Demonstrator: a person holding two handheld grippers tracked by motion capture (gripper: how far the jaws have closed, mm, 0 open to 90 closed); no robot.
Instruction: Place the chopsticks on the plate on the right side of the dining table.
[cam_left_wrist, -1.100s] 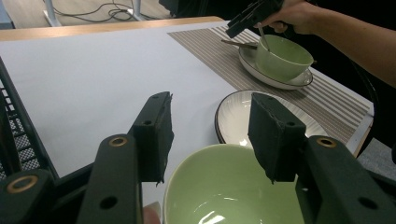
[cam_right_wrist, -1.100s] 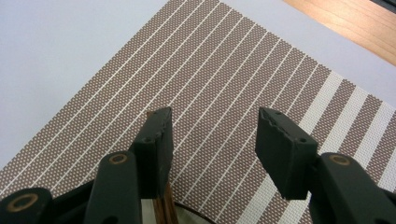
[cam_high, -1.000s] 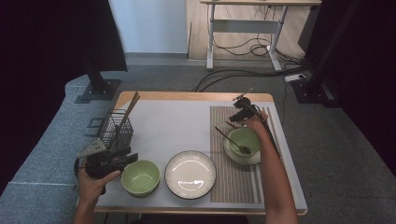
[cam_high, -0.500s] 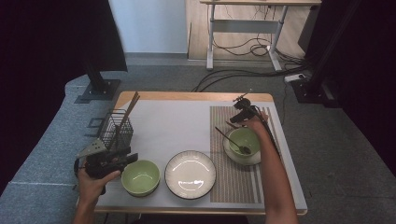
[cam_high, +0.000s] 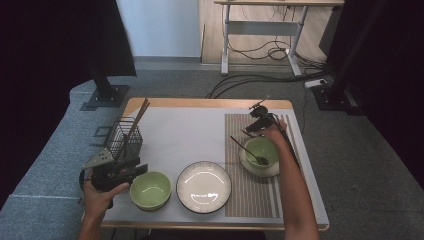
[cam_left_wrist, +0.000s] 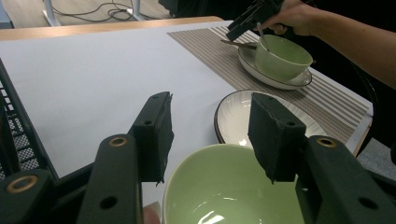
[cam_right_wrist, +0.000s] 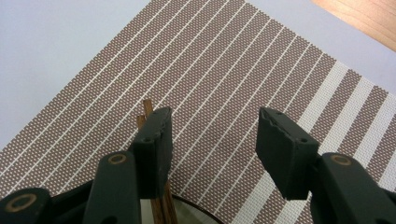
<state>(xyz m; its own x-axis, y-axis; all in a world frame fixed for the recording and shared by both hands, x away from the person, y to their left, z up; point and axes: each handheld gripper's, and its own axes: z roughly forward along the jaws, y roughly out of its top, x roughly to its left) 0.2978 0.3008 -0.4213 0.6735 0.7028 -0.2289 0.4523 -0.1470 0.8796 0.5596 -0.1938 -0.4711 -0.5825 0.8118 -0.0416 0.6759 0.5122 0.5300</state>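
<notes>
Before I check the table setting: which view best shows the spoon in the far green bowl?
The high view: the spoon lies whole, its handle leaning out over the bowl rim. The left gripper view catches just its upper handle. The right gripper view looks at the striped mat and chopsticks.

Glossy green ceramic bowl (cam_left_wrist: 233, 191) under the left fingers (cam_left_wrist: 154, 135); brown-and-white woven striped placemat (cam_right_wrist: 224, 79), coarse, matt, and dark wooden chopsticks (cam_right_wrist: 161, 205) below the right fingers (cam_right_wrist: 154, 149).

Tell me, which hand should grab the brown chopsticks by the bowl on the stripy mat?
The right one, probably. The right tongs hang open just above the chopsticks on the striped mat. The left tongs are far across the table, open over the other green bowl.
</notes>
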